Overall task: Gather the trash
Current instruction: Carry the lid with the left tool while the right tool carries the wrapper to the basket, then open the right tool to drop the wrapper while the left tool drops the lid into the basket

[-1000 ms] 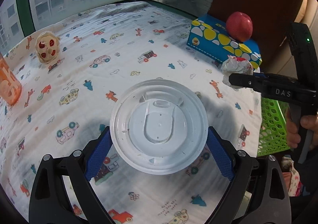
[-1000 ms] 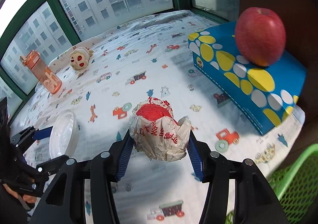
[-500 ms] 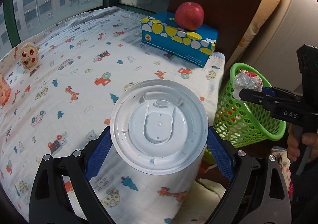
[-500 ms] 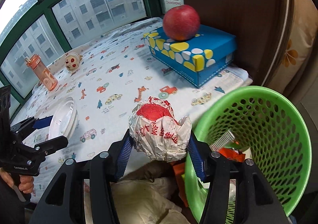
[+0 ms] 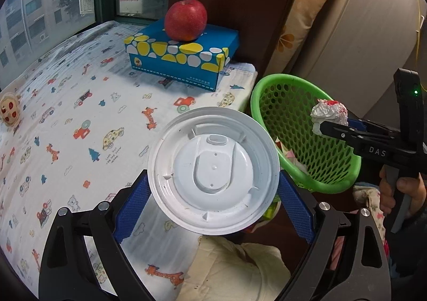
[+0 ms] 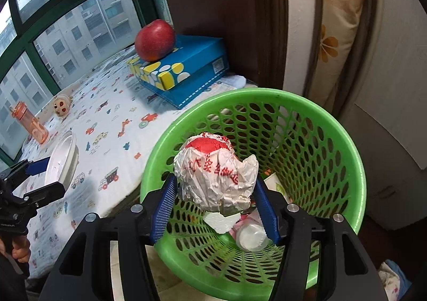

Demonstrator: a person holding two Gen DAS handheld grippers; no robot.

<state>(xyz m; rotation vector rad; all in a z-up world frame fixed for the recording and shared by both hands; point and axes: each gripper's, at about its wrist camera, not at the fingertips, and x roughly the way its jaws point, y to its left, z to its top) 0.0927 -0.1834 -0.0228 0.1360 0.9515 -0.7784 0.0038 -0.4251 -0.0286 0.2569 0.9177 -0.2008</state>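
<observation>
My right gripper (image 6: 216, 182) holds a crumpled white-and-red paper wrapper (image 6: 213, 167) over the mouth of the green mesh basket (image 6: 357, 167). Its jaws are opening, and the blue pads still touch the wrapper's sides. A small bottle (image 6: 250, 237) and other scraps lie in the basket's bottom. My left gripper (image 5: 213, 178) is shut on a round white plastic lid (image 5: 213, 167), held above the edge of the bed, left of the basket (image 5: 267, 82). The left wrist view shows the right gripper (image 5: 328, 124) with the wrapper (image 5: 329, 111) above the basket.
A blue and yellow tissue box (image 5: 181, 60) with a red apple (image 5: 185, 20) on it stands at the bed's far corner. A small toy (image 6: 62, 106) and an orange bottle (image 6: 30, 122) stand by the window. Cream cloth (image 5: 240, 269) lies below the bed edge.
Both grippers swept right from over the bed toward the basket. The wrapper is now above the basket's opening. The lid has reached the bed's edge.
</observation>
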